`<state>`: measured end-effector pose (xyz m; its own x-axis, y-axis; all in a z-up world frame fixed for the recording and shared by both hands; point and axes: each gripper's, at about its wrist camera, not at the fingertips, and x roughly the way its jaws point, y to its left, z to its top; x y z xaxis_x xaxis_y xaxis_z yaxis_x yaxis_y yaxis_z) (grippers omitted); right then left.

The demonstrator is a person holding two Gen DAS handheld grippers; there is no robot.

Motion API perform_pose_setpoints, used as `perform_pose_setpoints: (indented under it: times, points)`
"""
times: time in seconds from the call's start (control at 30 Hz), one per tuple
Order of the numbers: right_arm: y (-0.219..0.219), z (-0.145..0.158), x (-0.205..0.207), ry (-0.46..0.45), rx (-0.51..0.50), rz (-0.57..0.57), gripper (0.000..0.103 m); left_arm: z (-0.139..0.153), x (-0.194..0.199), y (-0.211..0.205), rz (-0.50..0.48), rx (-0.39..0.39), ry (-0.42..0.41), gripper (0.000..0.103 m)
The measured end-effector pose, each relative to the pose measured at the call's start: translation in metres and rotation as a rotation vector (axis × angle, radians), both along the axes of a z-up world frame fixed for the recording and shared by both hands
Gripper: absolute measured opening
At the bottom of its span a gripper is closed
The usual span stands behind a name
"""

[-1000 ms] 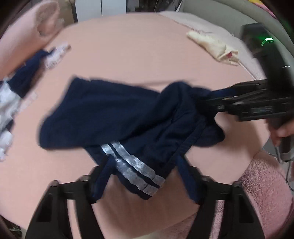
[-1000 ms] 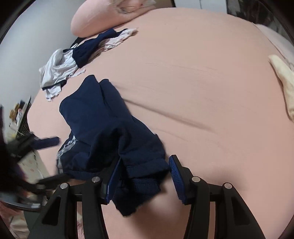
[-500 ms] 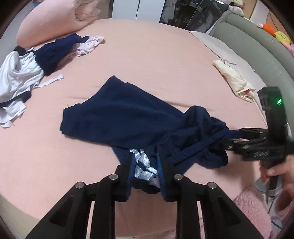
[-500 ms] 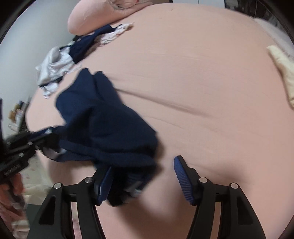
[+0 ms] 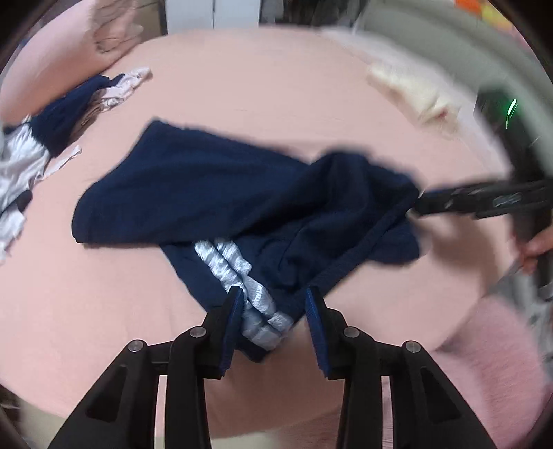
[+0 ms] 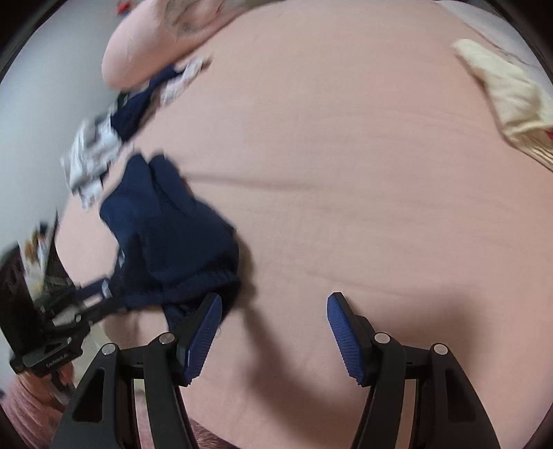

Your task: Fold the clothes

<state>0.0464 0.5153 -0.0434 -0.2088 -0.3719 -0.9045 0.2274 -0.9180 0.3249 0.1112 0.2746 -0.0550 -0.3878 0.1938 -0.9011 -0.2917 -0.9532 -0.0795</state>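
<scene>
Navy shorts with silver side stripes [image 5: 221, 203] lie crumpled on the pink bed. My left gripper [image 5: 273, 304] has its jaws around the striped hem; whether the pads pinch the cloth is unclear, a gap shows between them. In the left wrist view the right gripper [image 5: 420, 203] touches the waistband at the right. In the right wrist view the right gripper [image 6: 273, 317] is wide open, the shorts [image 6: 169, 241] lying at its left finger [image 6: 204, 328]. The left gripper [image 6: 103, 293] shows at the far left on the shorts.
A pile of white and navy clothes [image 5: 31, 152] [image 6: 103, 145] lies at the bed's far left below a pink pillow [image 6: 166, 31]. A cream garment [image 5: 414, 93] [image 6: 511, 100] lies at the far right. A fuzzy pink blanket [image 5: 490, 352] covers the near right edge.
The left gripper's jaws have spread wider around the striped hem. The right gripper has opened and the shorts have slipped to its left finger. Both views are blurred by motion.
</scene>
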Motion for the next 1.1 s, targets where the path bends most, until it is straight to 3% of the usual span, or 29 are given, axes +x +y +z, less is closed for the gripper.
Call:
perform_pose_setpoints:
  times: [0.1, 0.23, 0.3, 0.4, 0.47, 0.53, 0.67, 0.83, 0.97, 1.07, 1.1]
  points:
    - [-0.029, 0.002, -0.006, 0.071, 0.086, 0.072, 0.065, 0.001, -0.009, -0.003, 0.040, -0.023, 0.019, 0.034]
    - [-0.052, 0.023, -0.015, 0.103, -0.075, 0.112, 0.065, 0.033, -0.024, -0.047, 0.240, 0.043, 0.130, 0.034]
    - [-0.057, 0.034, -0.016, 0.116, -0.126, 0.132, 0.065, 0.038, -0.032, -0.069, 0.314, -0.013, 0.145, 0.034]
    - [-0.044, 0.045, -0.014, 0.104, -0.165, 0.112, 0.065, 0.044, -0.033, -0.082, 0.278, 0.072, 0.086, 0.034]
    - [-0.030, 0.052, -0.014, 0.103, -0.193, 0.092, 0.065, 0.051, -0.022, -0.069, 0.167, 0.150, 0.065, 0.034]
    - [-0.009, 0.054, -0.009, 0.116, -0.204, 0.058, 0.065, 0.049, -0.006, -0.052, 0.069, 0.131, 0.061, 0.034]
    - [0.017, 0.041, -0.006, 0.103, -0.087, -0.016, 0.065, 0.026, 0.008, -0.018, -0.039, 0.100, 0.007, 0.034]
    - [0.002, 0.002, -0.010, 0.026, 0.061, 0.042, 0.065, 0.004, 0.006, 0.001, -0.040, -0.074, -0.004, 0.034]
    - [-0.028, -0.004, -0.011, 0.132, 0.242, 0.128, 0.066, 0.014, -0.009, -0.008, 0.070, -0.170, 0.062, 0.036]
    - [-0.048, 0.009, -0.016, 0.216, 0.276, 0.167, 0.066, 0.024, -0.024, -0.026, 0.174, -0.176, 0.094, 0.036]
    - [-0.051, 0.012, -0.018, 0.220, 0.247, 0.177, 0.066, 0.025, -0.028, -0.032, 0.204, -0.175, 0.093, 0.036]
